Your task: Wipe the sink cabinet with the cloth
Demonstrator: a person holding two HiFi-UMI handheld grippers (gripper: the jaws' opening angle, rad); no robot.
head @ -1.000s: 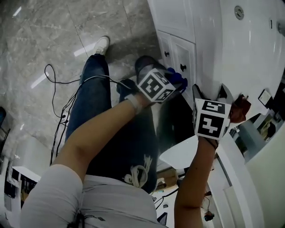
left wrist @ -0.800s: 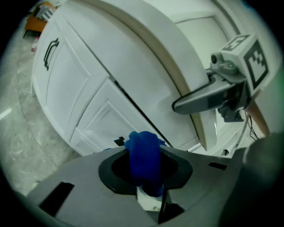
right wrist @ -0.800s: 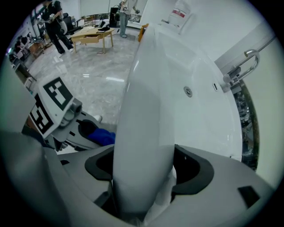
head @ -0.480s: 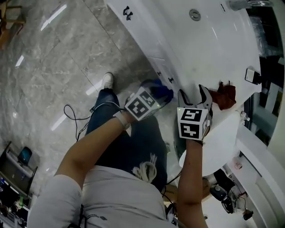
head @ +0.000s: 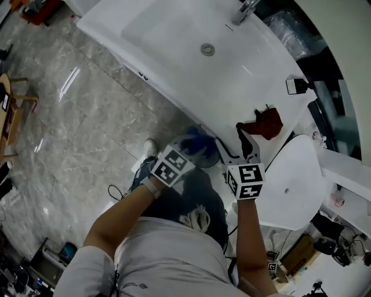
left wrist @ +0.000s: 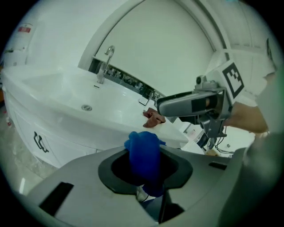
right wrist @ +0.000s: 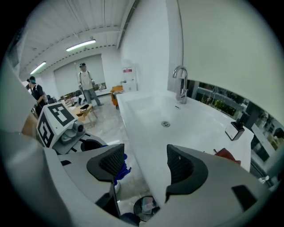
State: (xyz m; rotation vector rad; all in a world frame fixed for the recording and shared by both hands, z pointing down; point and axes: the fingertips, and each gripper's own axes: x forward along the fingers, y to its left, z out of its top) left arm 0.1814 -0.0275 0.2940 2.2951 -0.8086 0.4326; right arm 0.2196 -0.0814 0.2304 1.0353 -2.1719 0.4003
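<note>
Both grippers have risen to the rim of the white sink cabinet, mid-frame. The left gripper clamps a crumpled blue cloth, the right gripper gapes empty; hard rubbing could tug the cloth loose.

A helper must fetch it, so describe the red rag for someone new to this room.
Find the long white sink counter with the tap at its back. On its flat end right of the basin lies the red rag, crumpled; it is the only dark red thing, unlike the blue cloth.
</note>
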